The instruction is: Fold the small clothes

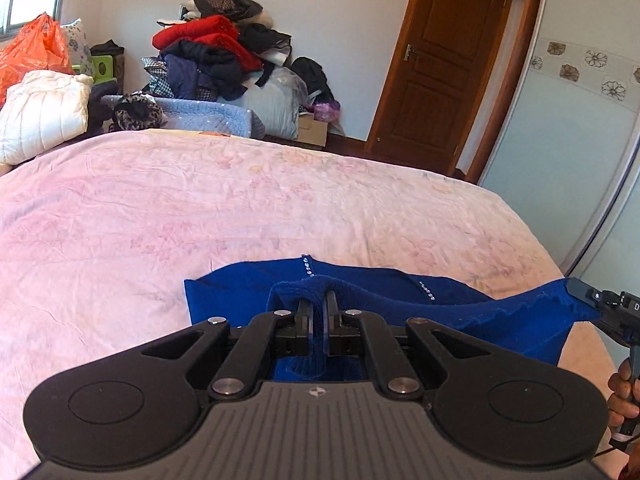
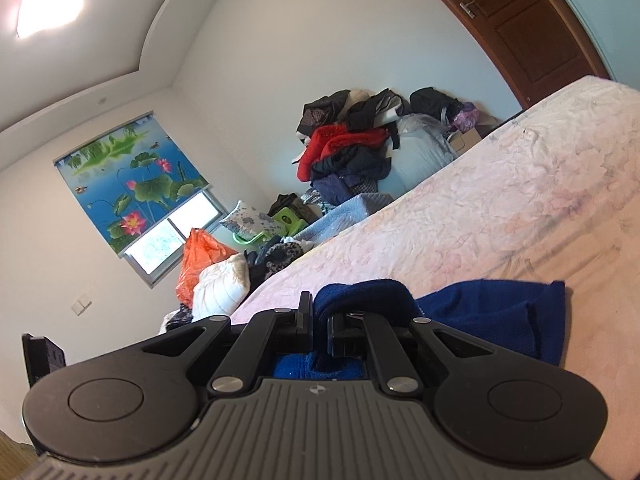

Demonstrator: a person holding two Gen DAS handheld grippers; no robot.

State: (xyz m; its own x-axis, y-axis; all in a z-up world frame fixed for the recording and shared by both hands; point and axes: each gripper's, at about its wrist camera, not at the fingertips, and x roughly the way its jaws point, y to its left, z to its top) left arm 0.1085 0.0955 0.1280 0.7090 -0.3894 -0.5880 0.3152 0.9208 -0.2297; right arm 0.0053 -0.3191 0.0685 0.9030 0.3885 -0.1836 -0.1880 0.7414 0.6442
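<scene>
Left wrist view shows my left gripper (image 1: 319, 304) pinching an edge of the soft, light blue knit garment (image 1: 380, 292) on the pink bedspread (image 1: 240, 208), my right gripper (image 2: 320, 316) clamping another bunched edge, so it sags between both jaws.

The bed (image 1: 280, 208) fills most of the left wrist view, covered by a pale pink, faintly flowered, wrinkled sheet (image 1: 140, 220). A blue knit garment (image 1: 460, 308) lies on it toward 5 o'clock, with part of its fabric raised off the sheet. At 9 o'clock, on the bed's far left corner, rests a white quilted jacket (image 1: 44, 116).
</scene>
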